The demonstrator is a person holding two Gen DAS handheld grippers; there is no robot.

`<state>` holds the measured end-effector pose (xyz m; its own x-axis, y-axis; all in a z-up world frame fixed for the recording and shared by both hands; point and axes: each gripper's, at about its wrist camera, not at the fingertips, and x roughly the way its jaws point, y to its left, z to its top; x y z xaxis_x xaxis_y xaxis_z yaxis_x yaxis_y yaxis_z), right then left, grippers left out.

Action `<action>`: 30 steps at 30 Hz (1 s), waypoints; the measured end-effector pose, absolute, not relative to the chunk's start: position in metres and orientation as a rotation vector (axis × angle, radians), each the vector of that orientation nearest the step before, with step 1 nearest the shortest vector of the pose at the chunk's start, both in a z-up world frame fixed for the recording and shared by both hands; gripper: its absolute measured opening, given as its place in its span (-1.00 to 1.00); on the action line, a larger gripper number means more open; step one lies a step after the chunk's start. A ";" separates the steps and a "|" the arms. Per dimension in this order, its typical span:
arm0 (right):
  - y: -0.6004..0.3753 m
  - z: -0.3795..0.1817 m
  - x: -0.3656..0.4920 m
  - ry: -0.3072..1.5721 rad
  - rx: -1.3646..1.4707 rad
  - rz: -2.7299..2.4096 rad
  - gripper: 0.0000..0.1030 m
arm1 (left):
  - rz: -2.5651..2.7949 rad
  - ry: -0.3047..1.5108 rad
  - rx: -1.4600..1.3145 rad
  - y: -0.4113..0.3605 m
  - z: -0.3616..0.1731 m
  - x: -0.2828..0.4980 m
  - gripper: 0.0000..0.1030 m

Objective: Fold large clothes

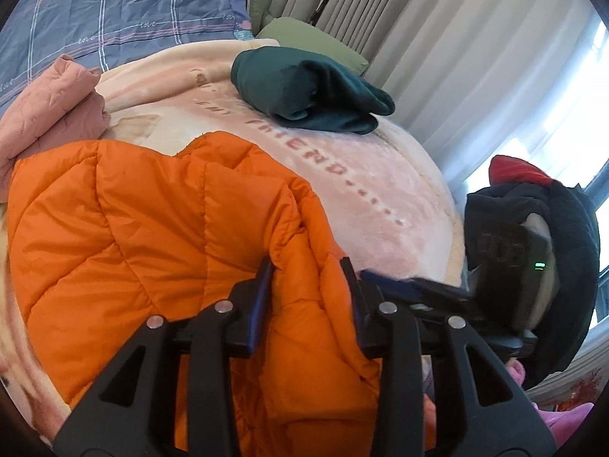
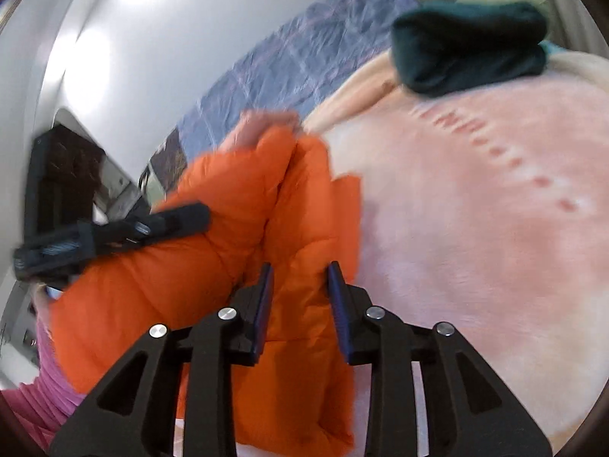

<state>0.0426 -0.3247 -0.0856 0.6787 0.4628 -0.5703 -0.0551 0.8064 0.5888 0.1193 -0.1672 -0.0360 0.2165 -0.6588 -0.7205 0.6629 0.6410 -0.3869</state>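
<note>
Puffy orange quilted jacket (image 1: 152,221) lies bunched on pale pink fleece blanket w/ red lettering (image 1: 342,175), spread over bed. Left gripper (image 1: 308,278) low over jacket, a raised fold of orange fabric between its blue pads; pads look apart, fabric loose between them, not clearly pinched. Right gripper (image 2: 300,278) likewise straddles a ridge of same jacket near its blanket-side edge; jaws part-way apart, grip can't be confirmed, view blurred. Folded dark green garment (image 1: 304,87) further back on blanket, well apart from jacket. Dusty pink quilted piece (image 1: 49,106) just beside jacket's far-left edge. Blue plaid bedding (image 1: 114,11) behind.
</note>
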 end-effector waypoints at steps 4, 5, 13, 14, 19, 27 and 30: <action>-0.312 -0.102 0.060 0.852 0.554 0.262 -0.44 | -0.956 0.984 -0.031 -0.167 -0.039 0.113 -0.21; -0.316 -0.099 0.058 0.841 0.573 0.255 -0.44 | -0.962 0.978 -0.033 -0.168 -0.040 0.112 -0.19; -0.336 -0.034 -0.023 0.636 0.589 0.263 0.33 | -0.984 0.999 -0.084 -0.173 -0.054 0.119 -0.15; -0.330 -0.028 -0.033 0.624 0.586 0.312 0.49 | -0.987 0.997 -0.083 -0.175 -0.055 0.118 -0.15; -0.276 -0.005 -0.063 0.623 0.469 0.495 0.77 | -0.993 0.990 -0.084 -0.180 -0.055 0.117 -0.14; -0.264 -0.037 -0.029 0.742 0.477 0.314 -0.67 | -0.982 0.987 -0.059 -0.181 -0.051 0.115 -0.14; -0.287 -0.053 -0.035 0.750 0.590 0.276 -0.76 | -0.983 0.942 -0.048 -0.171 -0.034 0.116 -0.29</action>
